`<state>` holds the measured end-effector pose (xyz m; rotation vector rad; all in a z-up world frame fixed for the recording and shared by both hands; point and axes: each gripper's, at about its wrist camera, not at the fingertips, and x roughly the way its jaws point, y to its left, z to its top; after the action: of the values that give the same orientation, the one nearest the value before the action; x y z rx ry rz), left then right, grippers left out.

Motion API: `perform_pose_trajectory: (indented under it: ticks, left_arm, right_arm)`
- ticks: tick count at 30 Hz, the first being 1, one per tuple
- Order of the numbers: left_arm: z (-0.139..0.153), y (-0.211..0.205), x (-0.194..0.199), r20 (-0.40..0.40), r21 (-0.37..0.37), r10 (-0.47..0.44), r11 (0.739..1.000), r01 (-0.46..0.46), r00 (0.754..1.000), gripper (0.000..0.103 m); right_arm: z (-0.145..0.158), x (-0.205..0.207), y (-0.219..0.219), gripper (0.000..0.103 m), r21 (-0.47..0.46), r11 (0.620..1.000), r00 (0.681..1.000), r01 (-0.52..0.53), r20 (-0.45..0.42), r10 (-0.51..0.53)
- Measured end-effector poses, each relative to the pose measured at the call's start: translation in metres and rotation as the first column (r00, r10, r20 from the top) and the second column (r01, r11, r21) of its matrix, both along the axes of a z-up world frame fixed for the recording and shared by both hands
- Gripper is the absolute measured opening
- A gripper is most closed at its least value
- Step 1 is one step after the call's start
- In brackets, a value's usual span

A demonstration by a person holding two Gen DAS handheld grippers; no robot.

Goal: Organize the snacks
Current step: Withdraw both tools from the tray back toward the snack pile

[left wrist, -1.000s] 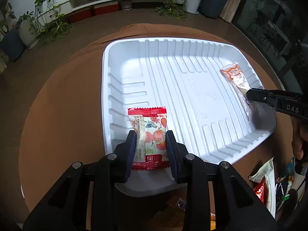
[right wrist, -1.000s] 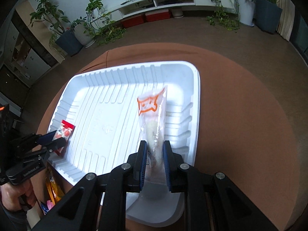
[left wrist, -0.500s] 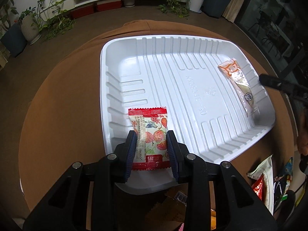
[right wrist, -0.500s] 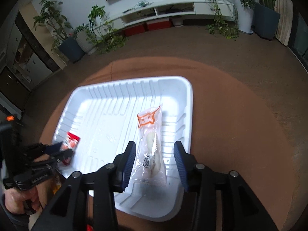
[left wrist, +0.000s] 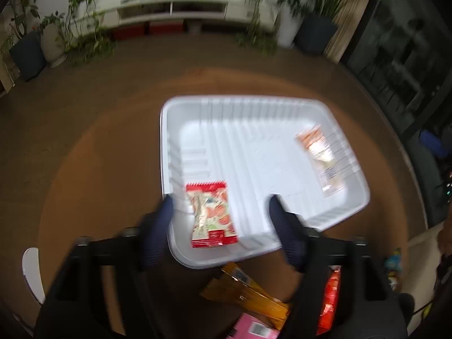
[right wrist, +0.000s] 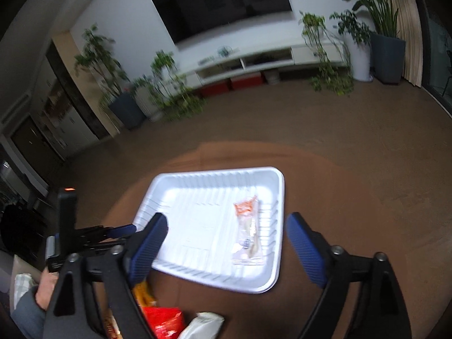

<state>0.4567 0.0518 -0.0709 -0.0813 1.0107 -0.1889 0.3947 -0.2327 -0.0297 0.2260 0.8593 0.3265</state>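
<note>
Left gripper is spread wide with nothing in it, the red fruit-print packet lying flat between its fingers in the white tray. Right gripper is wide and empty too (clear orange-topped sleeve just ahead). Grab the next snack from the loose pile by its edge.

I've let go of the red fruit-print packet, my left gripper now spread wide and pulled back with the packet lying loose between its fingers, while my right gripper has lifted further away from the clear orange-printed packet.
</note>
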Motion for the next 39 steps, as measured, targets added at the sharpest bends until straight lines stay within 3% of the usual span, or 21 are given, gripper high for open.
perform_pose_trajectory:
  ticks: [2, 4, 6, 12, 16, 18, 19, 20, 22, 23, 26, 31, 39]
  left_arm:
    - [0.019, 0.004, -0.015, 0.051, -0.036, 0.000, 0.999, 0.002, 0.999, 0.081]
    - [0.034, 0.008, -0.031, 0.079, -0.072, 0.008, 0.997, -0.002, 0.997, 0.096]
    - [0.050, 0.014, -0.051, 0.107, -0.097, 0.018, 0.995, -0.008, 0.994, 0.102]
    - [0.069, 0.024, -0.137, 0.204, -0.129, 0.021, 0.992, 0.005, 0.979, 0.103]
    - [0.050, 0.023, -0.204, 0.255, -0.090, 0.075, 0.994, -0.054, 0.964, 0.103]
    - [0.029, 0.027, -0.227, 0.172, -0.105, 0.137, 0.987, -0.120, 0.976, 0.103]
    - [0.012, 0.031, -0.236, 0.077, -0.114, 0.201, 0.975, -0.191, 0.977, 0.103]
    - [-0.004, 0.037, -0.243, -0.005, -0.135, 0.260, 0.957, -0.258, 0.966, 0.103]
    - [-0.028, 0.047, -0.257, -0.086, -0.202, 0.326, 0.920, -0.337, 0.942, 0.103]
    - [-0.042, 0.049, -0.264, -0.117, -0.186, 0.360, 0.908, -0.376, 0.926, 0.102]
    - [-0.051, 0.044, -0.271, -0.122, -0.136, 0.378, 0.909, -0.393, 0.918, 0.101]
    - [-0.041, 0.033, -0.273, -0.077, -0.059, 0.406, 0.910, -0.411, 0.911, 0.101]
    - [-0.050, 0.027, -0.252, -0.123, -0.003, 0.431, 0.901, -0.435, 0.894, 0.097]
  right_arm:
    - [0.015, -0.022, -0.003, 0.100, 0.044, 0.999, 0.998, -0.008, 0.055, 0.006]
    - [0.028, -0.047, -0.008, 0.103, 0.089, 0.996, 0.994, -0.018, 0.106, 0.008]
    - [0.035, -0.071, -0.012, 0.103, 0.124, 0.992, 0.991, -0.026, 0.135, 0.009]
    - [0.042, -0.149, -0.026, 0.103, 0.158, 0.987, 0.979, -0.008, 0.202, -0.024]
    - [0.027, -0.198, -0.032, 0.103, 0.162, 0.986, 0.979, 0.044, 0.190, -0.075]
    - [0.015, -0.218, -0.034, 0.103, 0.160, 0.985, 0.981, 0.069, 0.167, -0.096]
    - [0.009, -0.227, -0.034, 0.103, 0.156, 0.985, 0.983, 0.078, 0.152, -0.102]
    - [0.002, -0.236, -0.032, 0.103, 0.146, 0.986, 0.985, 0.085, 0.134, -0.105]
    - [-0.010, -0.250, -0.028, 0.103, 0.128, 0.987, 0.988, 0.096, 0.107, -0.110]
    - [-0.015, -0.257, -0.026, 0.103, 0.124, 0.987, 0.990, 0.099, 0.093, -0.111]
    - [-0.028, -0.271, -0.021, 0.101, 0.111, 0.989, 0.993, 0.096, 0.058, -0.103]
    - [-0.038, -0.283, -0.017, 0.097, 0.091, 0.991, 0.994, 0.102, 0.039, -0.106]
    - [-0.038, -0.288, -0.013, 0.093, 0.074, 0.994, 0.995, 0.083, 0.051, -0.087]
